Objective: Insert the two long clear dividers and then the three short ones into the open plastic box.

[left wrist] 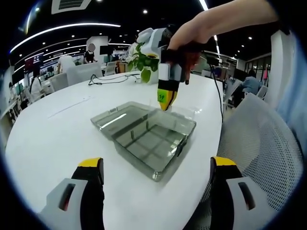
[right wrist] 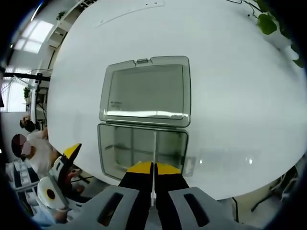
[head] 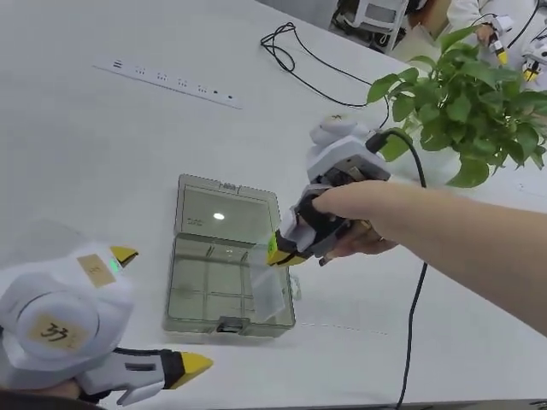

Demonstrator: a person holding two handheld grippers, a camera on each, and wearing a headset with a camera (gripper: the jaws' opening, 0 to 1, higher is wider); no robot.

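White table, plant, power strip, cable behind box, divider in right gripper

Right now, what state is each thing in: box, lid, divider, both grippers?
plastic box: open.
lid: swung back, lying flat.
clear divider: pinched upright, lowered at the box's right end; cannot tell if it is seated.
right gripper: shut on the clear divider.
left gripper: open, holding nothing, short of the box.

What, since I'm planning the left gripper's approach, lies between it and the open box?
Nothing: in the head view, only bare white table separates the left gripper, jaws open, from the box.
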